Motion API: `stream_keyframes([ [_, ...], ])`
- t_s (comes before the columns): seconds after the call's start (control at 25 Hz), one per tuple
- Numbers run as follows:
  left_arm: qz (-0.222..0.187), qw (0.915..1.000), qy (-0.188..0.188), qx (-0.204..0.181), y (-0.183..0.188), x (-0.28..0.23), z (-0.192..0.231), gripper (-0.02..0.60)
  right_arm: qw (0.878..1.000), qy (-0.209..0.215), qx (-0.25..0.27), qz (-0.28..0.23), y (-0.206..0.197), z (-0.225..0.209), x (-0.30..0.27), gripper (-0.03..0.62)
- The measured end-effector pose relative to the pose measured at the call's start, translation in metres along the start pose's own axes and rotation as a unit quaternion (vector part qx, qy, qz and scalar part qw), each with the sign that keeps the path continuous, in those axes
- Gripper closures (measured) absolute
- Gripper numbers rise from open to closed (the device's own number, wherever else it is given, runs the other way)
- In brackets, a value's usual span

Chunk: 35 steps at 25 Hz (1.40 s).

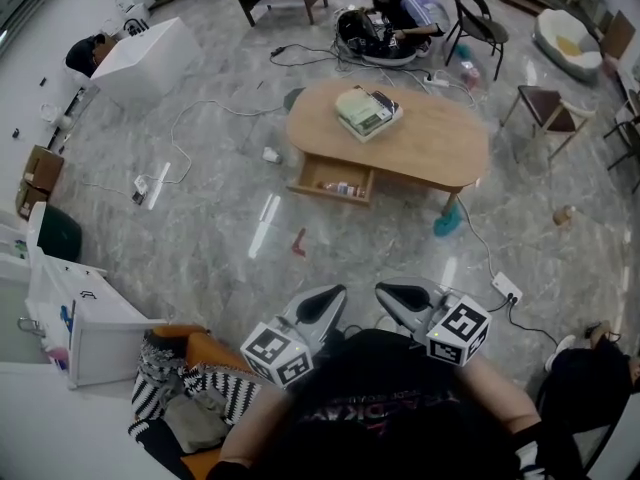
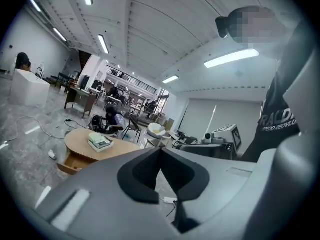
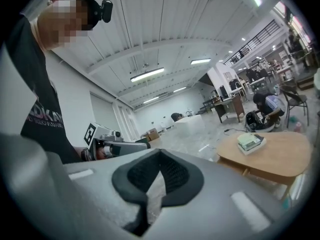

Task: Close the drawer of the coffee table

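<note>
The oval wooden coffee table (image 1: 430,138) stands in the middle of the marble floor, well ahead of me. Its drawer (image 1: 333,180) is pulled out toward me on the near left side, with small items inside. A greenish stack of books (image 1: 368,111) lies on the tabletop. My left gripper (image 1: 335,296) and right gripper (image 1: 390,294) are held side by side close to my body, far from the table, both shut with nothing between the pads. In the left gripper view the table (image 2: 95,146) and open drawer (image 2: 70,165) show small at the left, past the closed left gripper (image 2: 161,151).
Cables trail over the floor around the table, and a power strip (image 1: 506,288) lies near my right. A teal object (image 1: 447,224) sits by a table leg. Chairs (image 1: 545,113) stand at the right. A person (image 1: 395,13) sits on the floor behind the table. A white bin (image 1: 90,333) is at my left.
</note>
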<state>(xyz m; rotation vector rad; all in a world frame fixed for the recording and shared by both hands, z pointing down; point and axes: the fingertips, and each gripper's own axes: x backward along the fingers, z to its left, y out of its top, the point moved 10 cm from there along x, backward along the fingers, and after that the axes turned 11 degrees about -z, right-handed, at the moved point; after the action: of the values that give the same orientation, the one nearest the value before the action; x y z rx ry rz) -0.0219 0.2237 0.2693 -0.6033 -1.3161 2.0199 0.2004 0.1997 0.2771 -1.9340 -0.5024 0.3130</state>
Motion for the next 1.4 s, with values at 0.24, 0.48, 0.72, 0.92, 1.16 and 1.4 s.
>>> stream_keyframes([
  [0.24,0.000,0.9995,0.031,0.004,0.002,-0.005,0.011,0.577,1.000,-0.001,-0.014,-0.004,-0.001,-0.019,0.002,0.594],
  [0.48,0.010,0.9989,0.046,0.002,0.008,-0.021,0.033,0.577,1.000,-0.004,-0.021,-0.004,-0.002,-0.041,-0.010,0.594],
  [0.72,0.014,0.9990,0.043,0.001,0.017,-0.038,0.076,0.577,0.999,-0.027,-0.019,-0.009,-0.003,-0.064,-0.039,0.594],
  [0.92,0.021,0.9993,0.032,-0.003,0.038,-0.032,0.126,0.578,0.998,-0.060,-0.016,-0.023,0.001,-0.070,-0.082,0.594],
  [1.16,0.022,0.9997,0.002,0.011,0.066,-0.017,0.200,0.578,0.994,-0.100,-0.010,-0.040,0.007,-0.060,-0.149,0.594],
  [1.4,0.028,0.9992,-0.022,0.017,0.081,-0.001,0.263,0.578,0.988,-0.149,-0.008,-0.035,-0.002,-0.049,-0.198,0.594],
])
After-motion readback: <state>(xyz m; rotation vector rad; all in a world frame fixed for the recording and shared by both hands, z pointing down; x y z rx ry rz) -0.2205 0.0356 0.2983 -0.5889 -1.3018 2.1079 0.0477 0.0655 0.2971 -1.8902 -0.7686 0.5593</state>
